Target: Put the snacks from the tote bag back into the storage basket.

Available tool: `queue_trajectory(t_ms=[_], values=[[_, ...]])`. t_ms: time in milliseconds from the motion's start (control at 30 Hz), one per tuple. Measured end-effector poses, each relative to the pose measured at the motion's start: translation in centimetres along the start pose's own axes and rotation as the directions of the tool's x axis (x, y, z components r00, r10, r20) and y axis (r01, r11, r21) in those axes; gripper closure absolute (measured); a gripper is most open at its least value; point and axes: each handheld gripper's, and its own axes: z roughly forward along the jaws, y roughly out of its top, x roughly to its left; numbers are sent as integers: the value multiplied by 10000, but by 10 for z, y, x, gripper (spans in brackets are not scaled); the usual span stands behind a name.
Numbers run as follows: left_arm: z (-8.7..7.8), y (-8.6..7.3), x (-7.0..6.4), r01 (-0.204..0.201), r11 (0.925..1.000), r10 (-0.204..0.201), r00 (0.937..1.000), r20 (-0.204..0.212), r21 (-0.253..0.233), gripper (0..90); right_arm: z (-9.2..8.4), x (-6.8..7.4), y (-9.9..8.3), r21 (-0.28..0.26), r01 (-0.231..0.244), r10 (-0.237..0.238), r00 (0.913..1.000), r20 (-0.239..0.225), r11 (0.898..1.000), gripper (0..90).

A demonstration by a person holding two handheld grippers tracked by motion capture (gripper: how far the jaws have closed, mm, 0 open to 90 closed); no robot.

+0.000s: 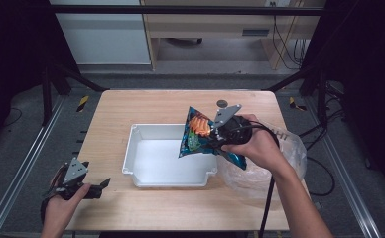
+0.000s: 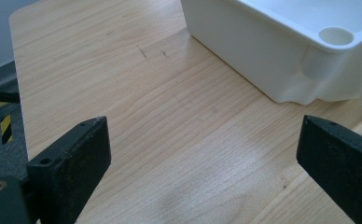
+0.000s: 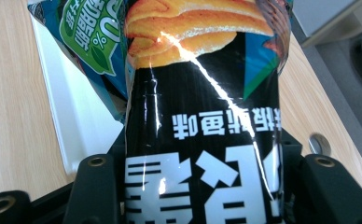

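Now your right gripper [image 1: 214,133] clamps a glossy blue-and-black crisp packet [image 1: 196,133] at frame centre.
It hangs over the white plastic tray [image 1: 136,133]; your left gripper [image 1: 98,187] sits wide open, lower left.

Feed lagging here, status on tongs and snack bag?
Right tongs shut on glossy blue-and-black snack bag, held over white plastic tub. Left tongs open, idle. Tub bare, nothing blocking.
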Motion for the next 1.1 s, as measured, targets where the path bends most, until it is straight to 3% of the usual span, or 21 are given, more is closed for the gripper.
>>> queue_trajectory(t_ms=[233, 1100], values=[[0, 0, 0, 17, 10000, -17, 10000, -1, -2, 26, 22, 7, 19, -114, 225, -228, 9992, -319, 9997, 448], [0, 0, 1, -94, 9999, 94, 9999, -70, 42, 26, 70, 18, 51, -65, 641, -645, 9943, -845, 9979, 448]])
